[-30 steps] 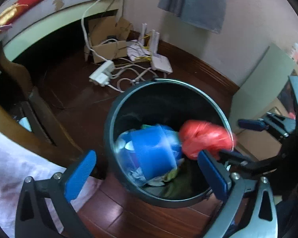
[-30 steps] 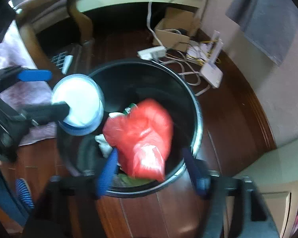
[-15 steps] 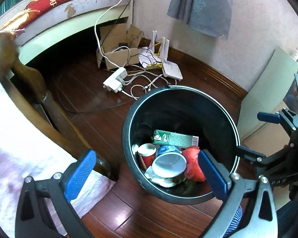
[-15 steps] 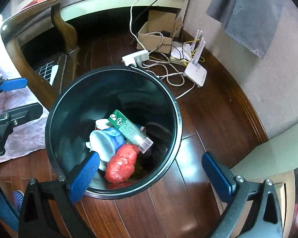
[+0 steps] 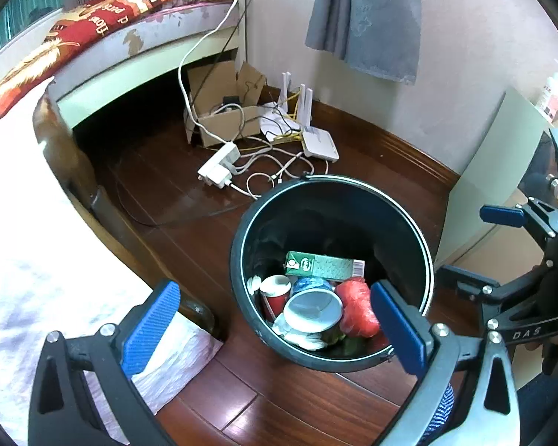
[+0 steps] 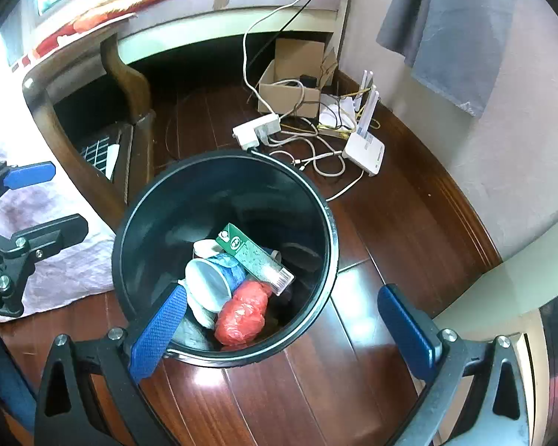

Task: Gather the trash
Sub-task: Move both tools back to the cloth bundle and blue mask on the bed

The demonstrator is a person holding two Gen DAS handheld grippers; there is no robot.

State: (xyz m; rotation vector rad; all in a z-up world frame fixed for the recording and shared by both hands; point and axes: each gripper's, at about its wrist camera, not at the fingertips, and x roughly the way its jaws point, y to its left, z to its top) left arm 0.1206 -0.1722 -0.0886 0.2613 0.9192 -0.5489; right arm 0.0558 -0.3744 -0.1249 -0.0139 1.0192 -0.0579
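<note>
Trash bin (image 5: 331,267) stands on the wooden floor (image 6: 409,223), now holding the red bag (image 6: 241,314) and blue cup (image 6: 214,282) just dropped inside. Left tongs (image 5: 275,329) and right tongs (image 6: 282,330), newly opened, gape wide and empty above it.

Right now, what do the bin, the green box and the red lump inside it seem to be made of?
Bin: likely hard plastic or painted metal, dark and glossy, with a shiny rim.
Green box: printed cardboard, with flat faces, sharp edges and a barcode.
Red lump: thin plastic bag, crinkled and slightly shiny.
</note>
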